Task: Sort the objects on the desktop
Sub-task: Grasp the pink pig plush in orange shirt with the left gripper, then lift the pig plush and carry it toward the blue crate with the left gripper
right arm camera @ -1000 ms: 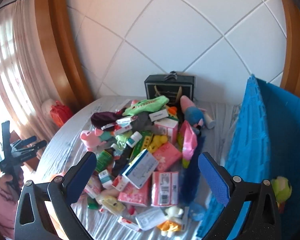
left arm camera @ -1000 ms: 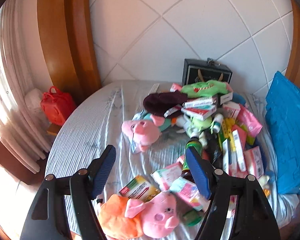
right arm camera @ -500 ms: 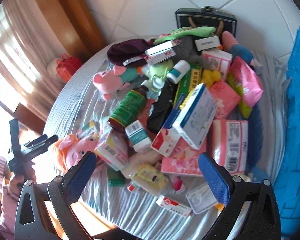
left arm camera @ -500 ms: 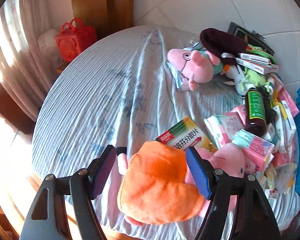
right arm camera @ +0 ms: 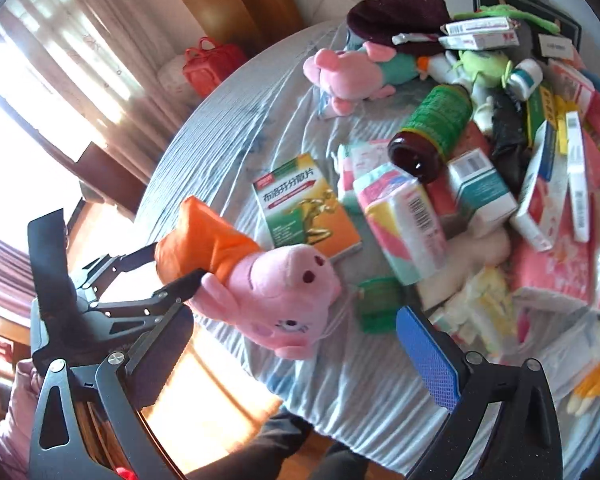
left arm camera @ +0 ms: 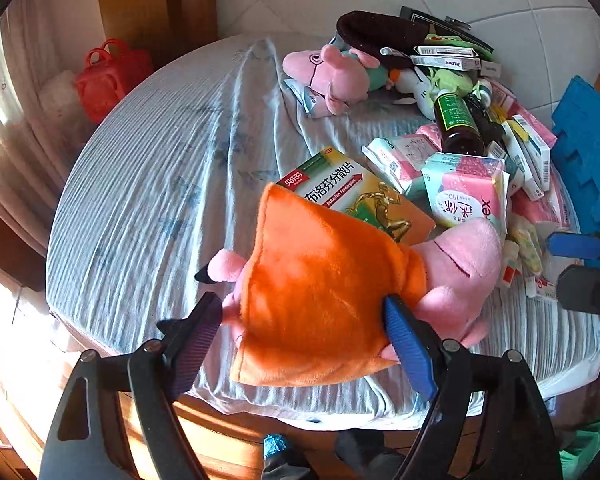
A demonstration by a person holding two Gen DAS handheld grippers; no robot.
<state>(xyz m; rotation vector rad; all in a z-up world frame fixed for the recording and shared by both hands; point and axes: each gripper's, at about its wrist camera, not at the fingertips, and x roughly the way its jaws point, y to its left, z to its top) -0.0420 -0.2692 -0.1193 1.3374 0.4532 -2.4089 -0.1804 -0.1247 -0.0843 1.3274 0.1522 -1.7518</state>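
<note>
There, pink plush pig (left arm camera: 456, 268) in orange dress between opening left tongs (left arm camera: 304, 334); right tongs (right arm camera: 296, 356) spread.

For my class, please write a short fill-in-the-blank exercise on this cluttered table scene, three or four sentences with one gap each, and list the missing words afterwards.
1. The pink pig plush between the left gripper's fingers wears a dress coloured ____.
2. The brown bottle lying on its side has a label coloured ____.
3. Beside the curtain, off the table, stands a bag coloured ____.
4. The right gripper holds ____ between its open jaws.

Missing words: orange; green; red; nothing
</note>
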